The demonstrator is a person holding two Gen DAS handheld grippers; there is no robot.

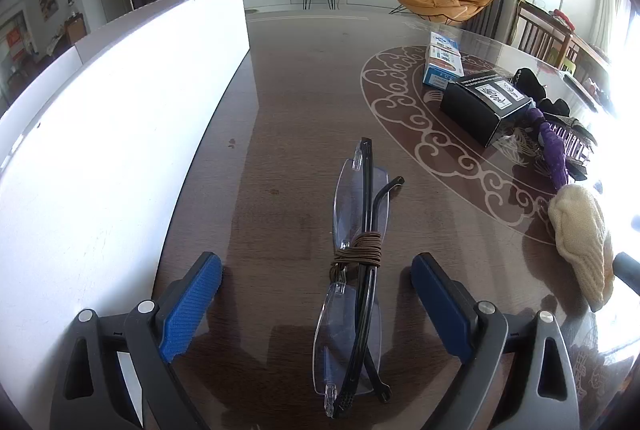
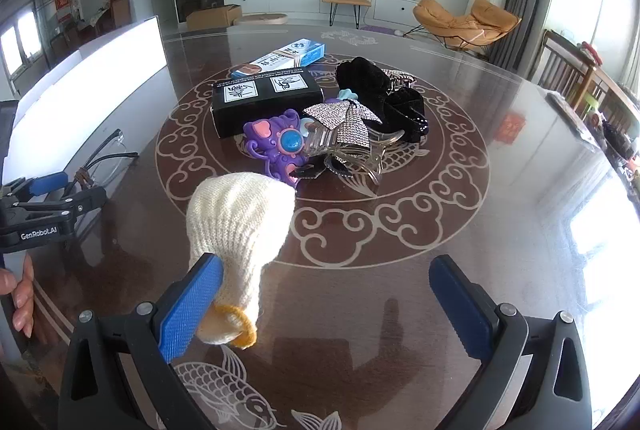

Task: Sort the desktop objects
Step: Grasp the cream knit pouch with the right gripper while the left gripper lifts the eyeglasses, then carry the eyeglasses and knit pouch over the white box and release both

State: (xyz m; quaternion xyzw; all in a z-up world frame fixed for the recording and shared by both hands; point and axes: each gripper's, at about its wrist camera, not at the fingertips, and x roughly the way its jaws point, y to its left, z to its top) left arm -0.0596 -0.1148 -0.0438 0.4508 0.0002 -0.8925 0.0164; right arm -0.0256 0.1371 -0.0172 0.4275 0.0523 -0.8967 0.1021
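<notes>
Between the released left tongs (image 1: 316, 270), folded glasses (image 1: 356, 270) bound with brown cord lie on the tabletop (image 1: 280, 90). Right of the glasses, the right tongs (image 2: 326, 296) gape beside a cream knit glove (image 2: 236, 226), touching its cuff.

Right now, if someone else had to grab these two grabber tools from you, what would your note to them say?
Left gripper: open, straddling the folded glasses on the table beside the white box; not gripped yet.
Right gripper: open, holding nothing; the cream knit glove lies against its left finger.
Unsorted at the table centre: black box, blue carton, purple toy, clear hair claw, black velvet pieces.
Nothing visibly sorted yet; everything is left.
</notes>
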